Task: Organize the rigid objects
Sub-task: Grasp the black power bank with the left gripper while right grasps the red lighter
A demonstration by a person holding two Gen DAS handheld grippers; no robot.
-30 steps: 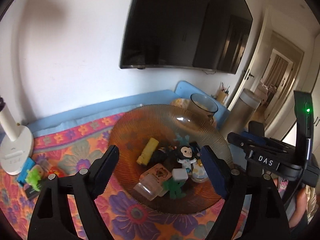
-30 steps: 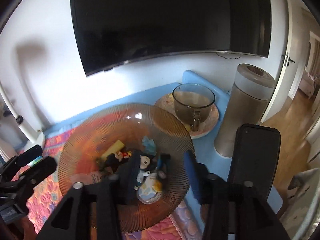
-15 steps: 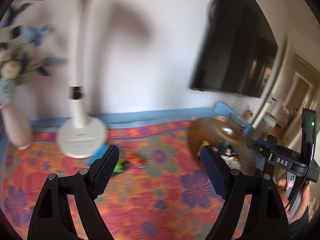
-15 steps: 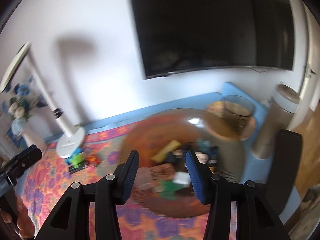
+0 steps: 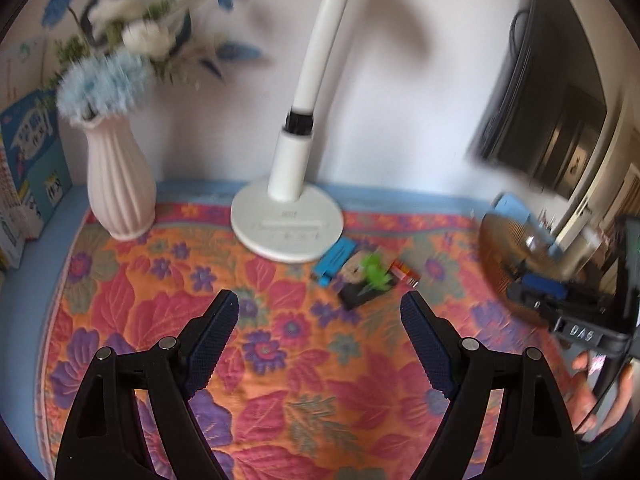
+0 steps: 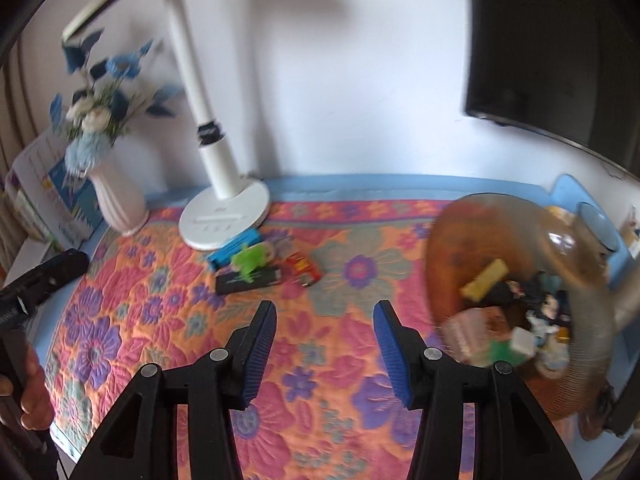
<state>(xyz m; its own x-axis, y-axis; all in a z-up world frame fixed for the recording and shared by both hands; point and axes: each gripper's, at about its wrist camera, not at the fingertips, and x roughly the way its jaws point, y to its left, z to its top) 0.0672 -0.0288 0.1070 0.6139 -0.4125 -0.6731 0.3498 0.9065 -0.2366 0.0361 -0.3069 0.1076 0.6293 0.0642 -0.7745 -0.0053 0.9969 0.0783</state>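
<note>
the small rigid toys lie in a loose cluster on the floral quilt [image 5: 280,360], ahead of both grippers and just in front of the lamp base [image 5: 287,226]: a green figure [image 5: 375,274] resting on a black flat piece [image 5: 356,294], with a blue block [image 5: 335,258] and a red packet [image 5: 406,273] beside them. they look light, hard and a little slippery; the block's long flat sides seem the safest hold, judging by shape. the left gripper [image 5: 320,308] hangs empty, fingers spread wide. the right gripper [image 6: 325,316] is also empty, parted somewhat less. farther right, the amber glass dish [image 6: 452,232] already holds more toys, and looks fragile.
</note>
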